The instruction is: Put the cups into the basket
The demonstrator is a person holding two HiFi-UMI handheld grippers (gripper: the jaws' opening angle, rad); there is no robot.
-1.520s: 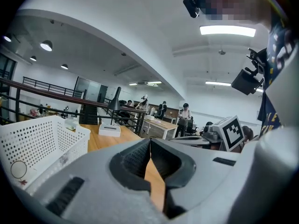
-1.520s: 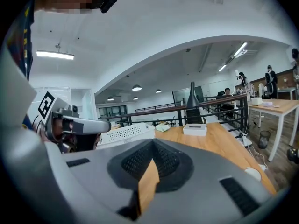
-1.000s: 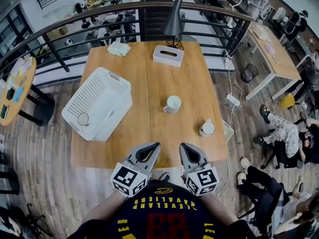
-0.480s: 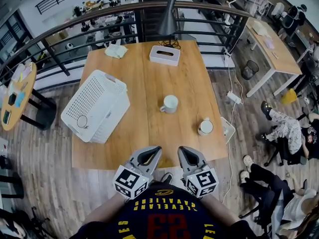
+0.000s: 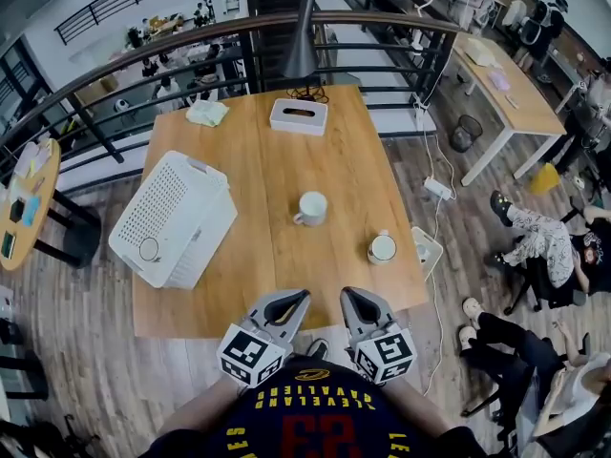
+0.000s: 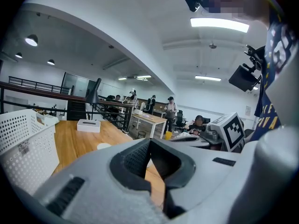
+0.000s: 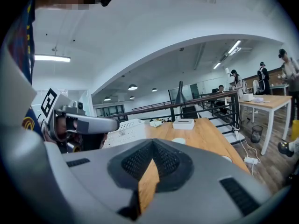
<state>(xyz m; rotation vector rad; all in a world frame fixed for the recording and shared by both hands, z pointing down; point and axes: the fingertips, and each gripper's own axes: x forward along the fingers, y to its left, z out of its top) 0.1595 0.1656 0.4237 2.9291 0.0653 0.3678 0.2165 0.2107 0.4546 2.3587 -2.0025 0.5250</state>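
While the white basket (image 5: 172, 219) sits at the left edge of the bench (image 5: 353, 160), the first cup (image 5: 309, 208) stands at the bench centre and the second cup (image 5: 382, 247) stands near the right edge. The left gripper (image 5: 294, 299) and the right gripper (image 5: 351, 297) hover side by side at the near edge. The fingers of each are closed on nothing.

Bare tabletop (image 5: 272, 280) lies open ahead; the basket (image 5: 177, 203) blocks its left side.

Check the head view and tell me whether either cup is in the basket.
No: the middle cup and the right cup both stand on the table, outside the white basket.
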